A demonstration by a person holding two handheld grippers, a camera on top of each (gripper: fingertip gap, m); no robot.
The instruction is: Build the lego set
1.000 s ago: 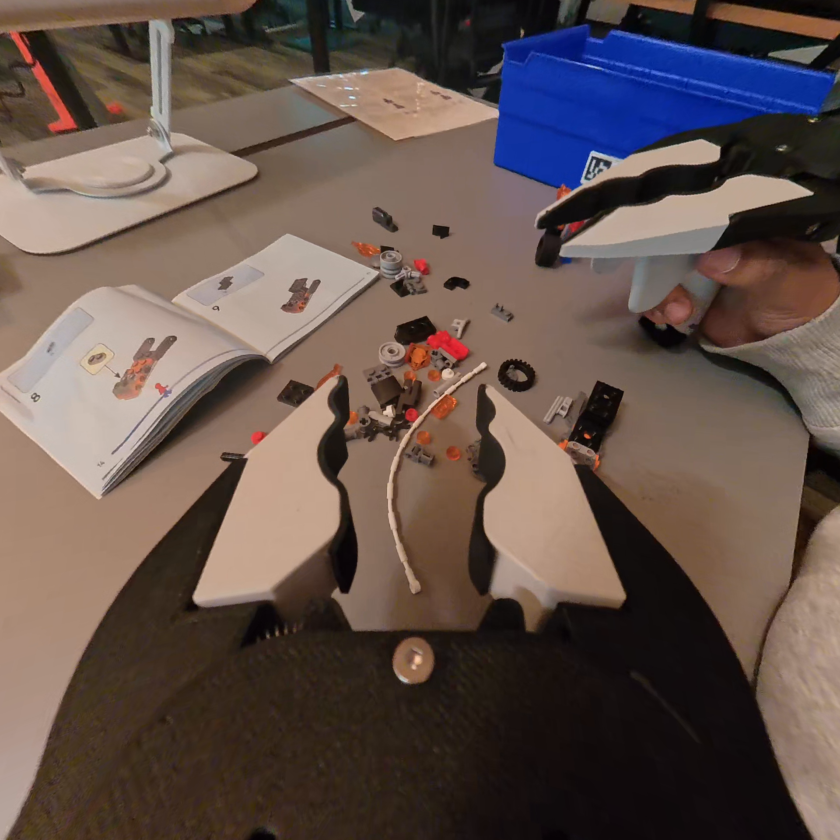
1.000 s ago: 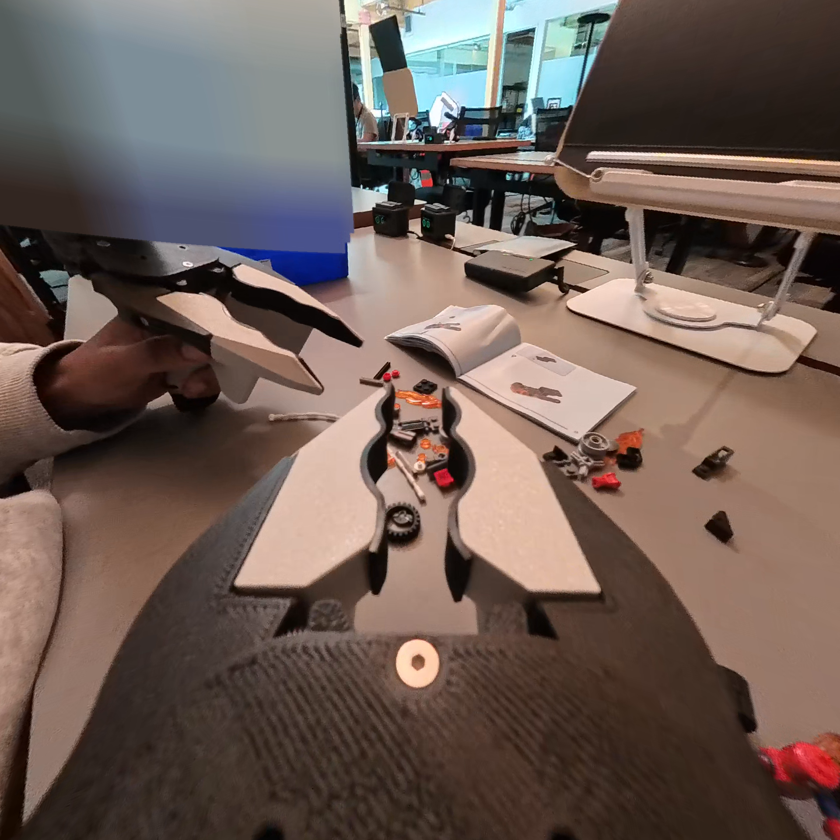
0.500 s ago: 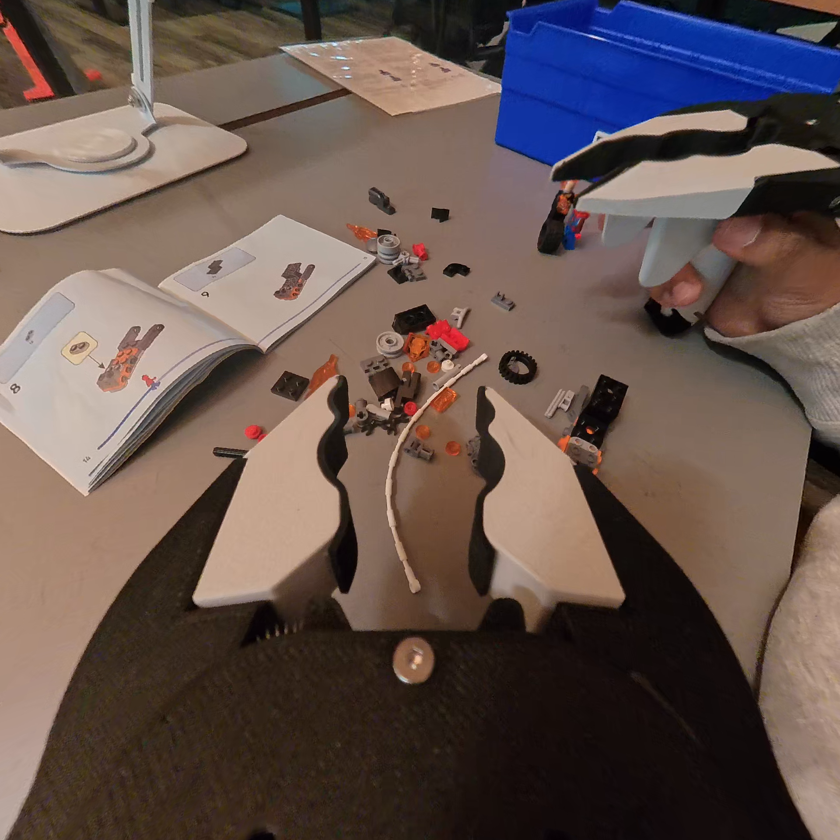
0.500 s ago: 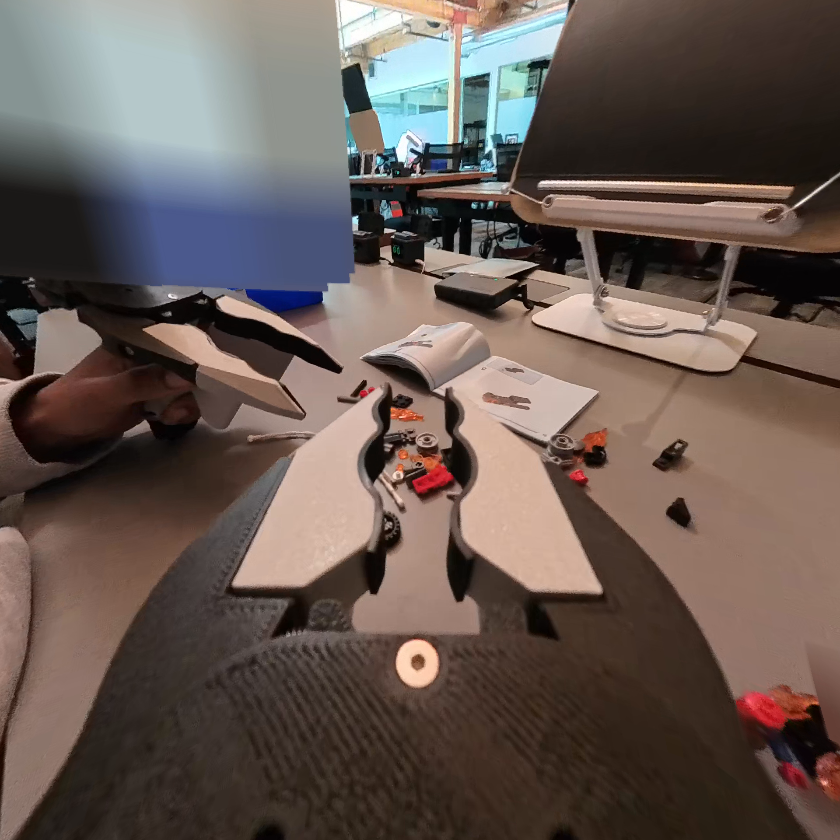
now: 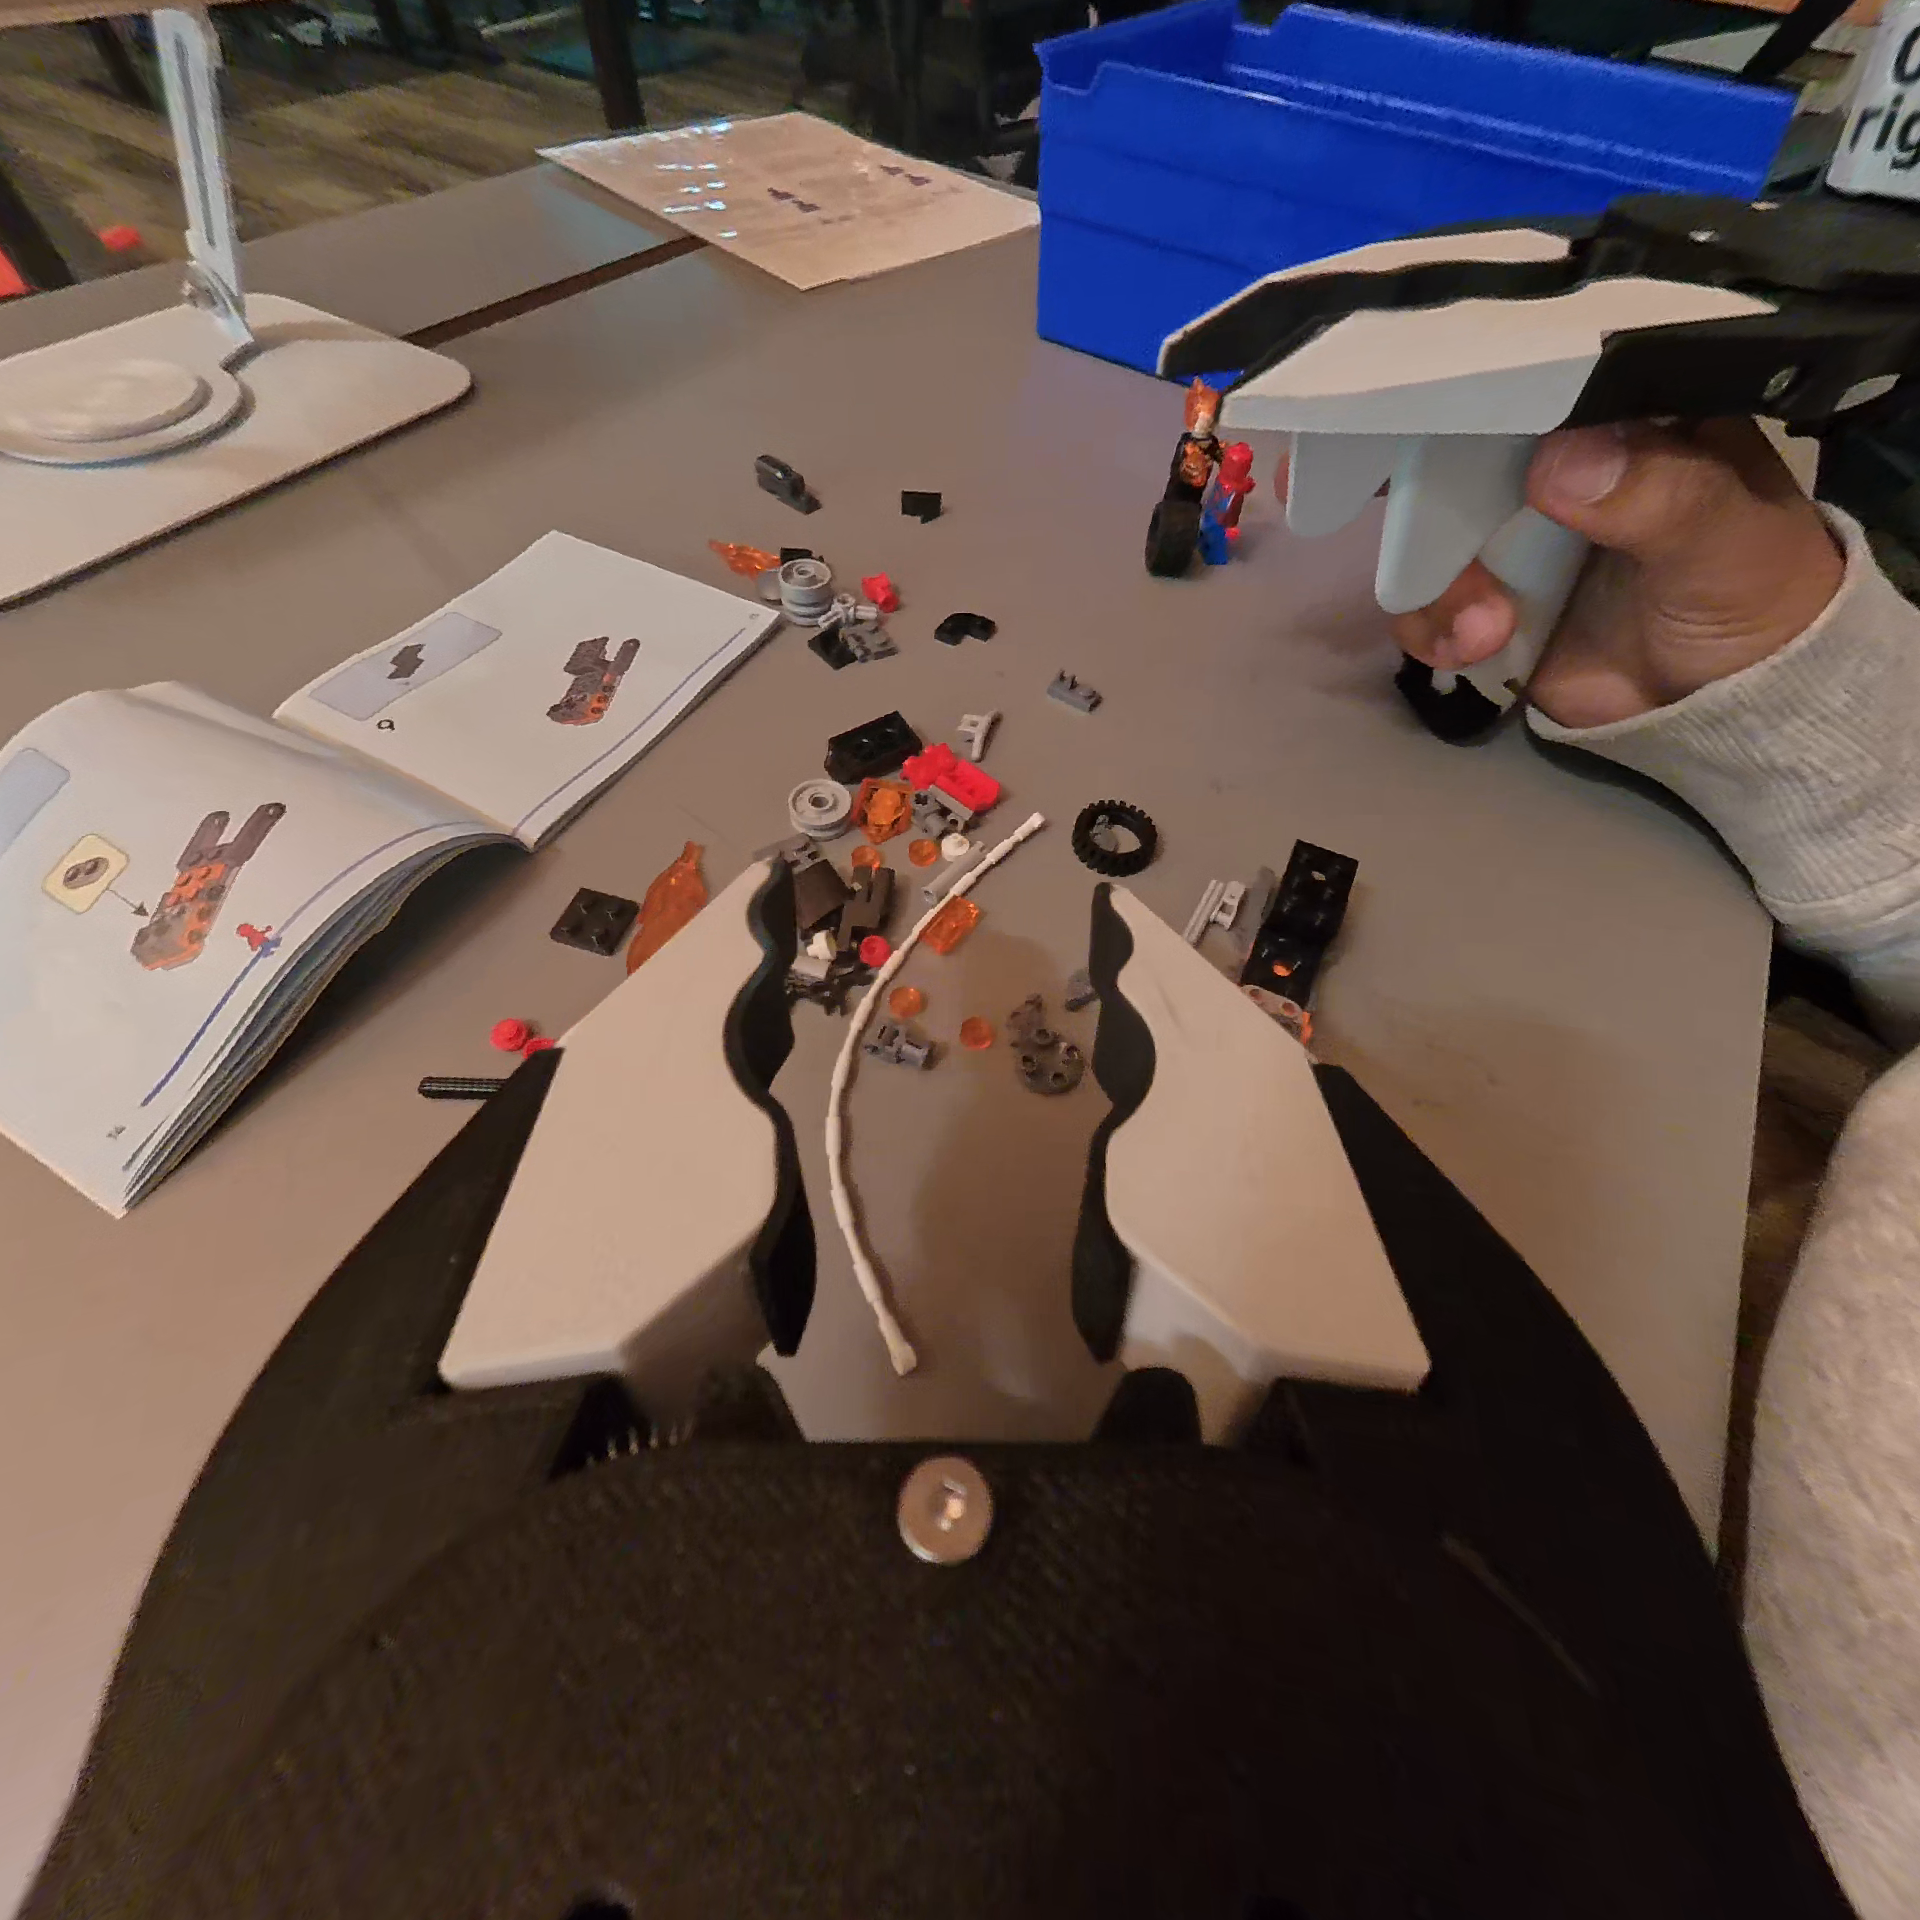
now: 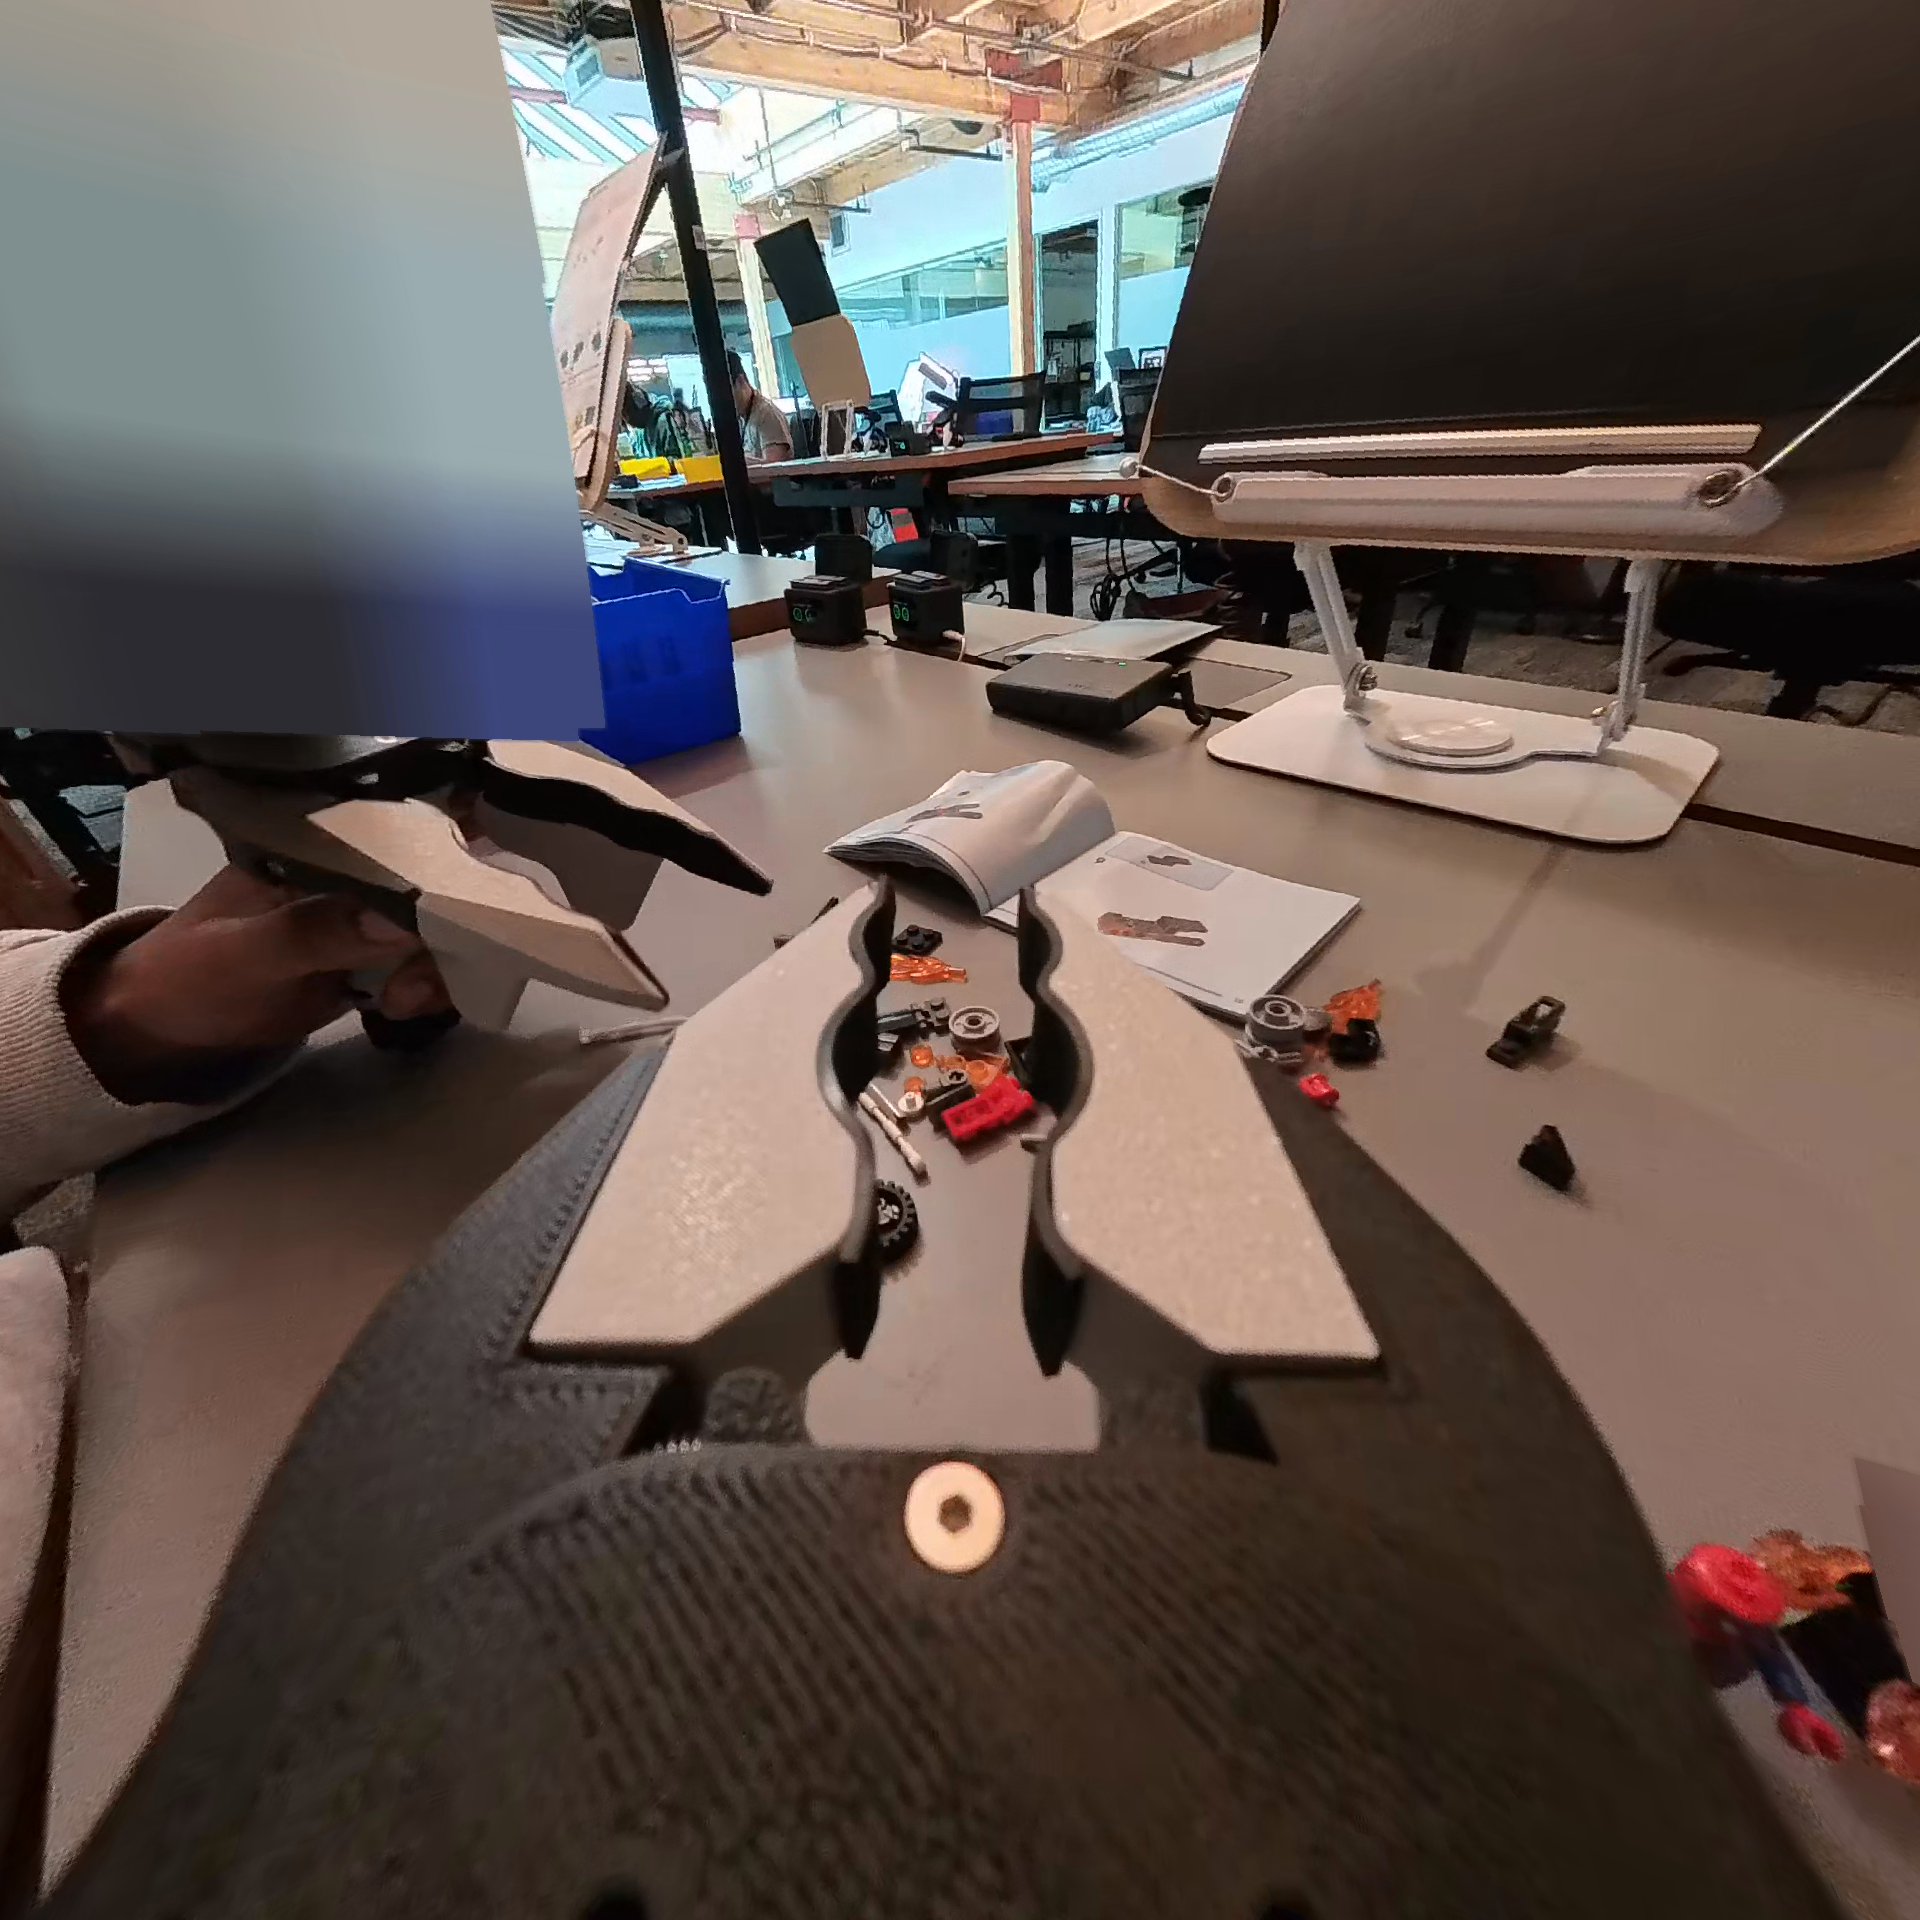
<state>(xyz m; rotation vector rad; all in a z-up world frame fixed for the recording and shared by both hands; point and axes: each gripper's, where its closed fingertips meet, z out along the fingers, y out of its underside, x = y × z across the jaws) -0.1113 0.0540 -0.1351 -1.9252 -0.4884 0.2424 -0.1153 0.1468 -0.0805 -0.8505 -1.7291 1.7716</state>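
Both grippers are hovering with jaws parted and empty, the left gripper (image 5: 930,904) sitting nearer the loose Lego pieces (image 5: 894,810) scattered on the desk (image 5: 1455,1039), its jaws straddling the white flexible rod (image 5: 868,1101), whose long axis is running roughly along them, the right gripper (image 6: 956,914) aiming across the pile.

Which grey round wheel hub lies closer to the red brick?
The grey hub in the central pile, just left of the red brick. The other hub lies farther back, by the open booklet's corner.
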